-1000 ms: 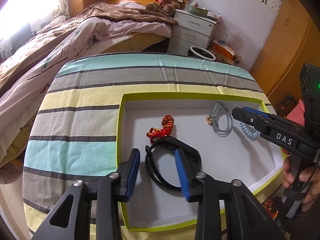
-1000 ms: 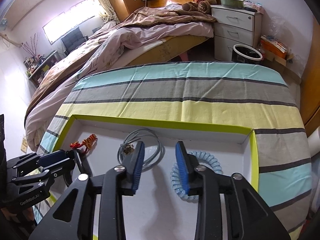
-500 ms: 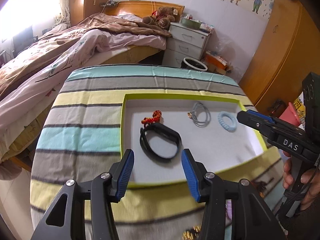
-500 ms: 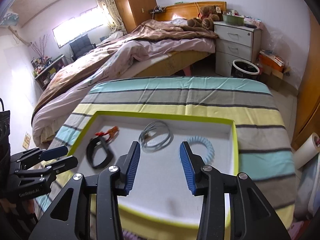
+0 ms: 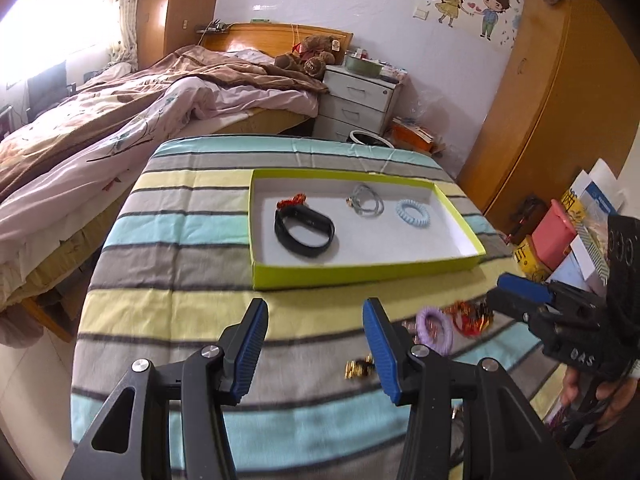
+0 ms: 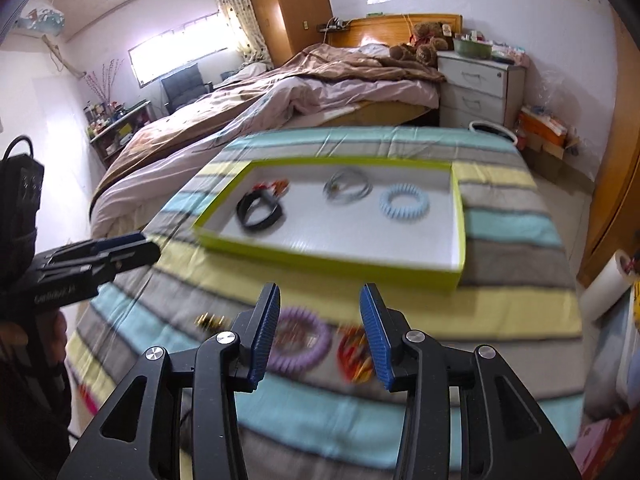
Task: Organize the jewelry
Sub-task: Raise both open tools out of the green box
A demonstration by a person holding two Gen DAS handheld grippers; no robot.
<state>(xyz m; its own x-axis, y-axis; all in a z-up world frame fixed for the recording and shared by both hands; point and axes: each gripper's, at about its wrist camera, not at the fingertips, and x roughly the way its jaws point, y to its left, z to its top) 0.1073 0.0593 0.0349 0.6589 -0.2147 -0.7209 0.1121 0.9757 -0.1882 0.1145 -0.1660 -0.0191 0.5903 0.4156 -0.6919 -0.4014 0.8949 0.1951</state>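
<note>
A green-rimmed white tray (image 5: pixel 360 270) (image 6: pixel 332 258) lies on the striped table. In it are a black band (image 5: pixel 304 230) (image 6: pixel 260 212), a red knot charm (image 5: pixel 291 201), a grey cord loop (image 5: pixel 365 201) (image 6: pixel 347 184) and a light-blue coil tie (image 5: pixel 414 213) (image 6: pixel 404 203). Loose in front of the tray are a purple coil tie (image 5: pixel 434 328) (image 6: pixel 300 340), a red-gold bracelet (image 5: pixel 470 317) (image 6: pixel 354 354) and a small gold piece (image 5: pixel 358 368) (image 6: pixel 210 321). My left gripper (image 5: pixel 316 348) is open and empty, above the cloth. My right gripper (image 6: pixel 320 332) is open and empty, above the purple tie.
A bed (image 5: pixel 120 120) lies to the left, a white nightstand (image 5: pixel 360 104) behind the table, a wooden wardrobe (image 5: pixel 540 120) at right. Boxes and bags (image 5: pixel 560 236) crowd the floor beside the table's right edge.
Both grippers have pulled back out of the tray toward the table's near side. The black band and blue coil tie stay in the tray. Loose jewelry in front has come into view.
</note>
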